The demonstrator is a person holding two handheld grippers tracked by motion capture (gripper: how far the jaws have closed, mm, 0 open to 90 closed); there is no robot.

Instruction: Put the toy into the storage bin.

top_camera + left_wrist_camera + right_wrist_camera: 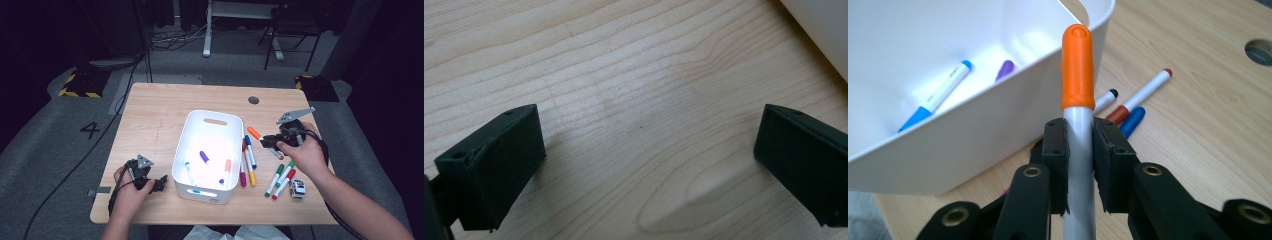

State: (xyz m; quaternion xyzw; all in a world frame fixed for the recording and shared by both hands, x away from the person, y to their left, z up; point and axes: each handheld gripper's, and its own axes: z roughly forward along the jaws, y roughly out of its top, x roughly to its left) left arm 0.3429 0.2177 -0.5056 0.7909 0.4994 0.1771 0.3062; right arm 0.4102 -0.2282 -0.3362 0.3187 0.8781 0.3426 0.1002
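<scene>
Orange-capped marker [1078,100] sits clamped in right gripper [1079,160] beside white bin [973,120].

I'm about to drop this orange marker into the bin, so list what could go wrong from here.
1. The right gripper clamps the orange marker low on its barrel, so the long end could swing and catch the white bin rim.
2. Loose markers lie close beside the bin wall; a low path may scatter them.
3. The left gripper rests open on the table, not bracing the bin, so a bump could shift it.
</scene>
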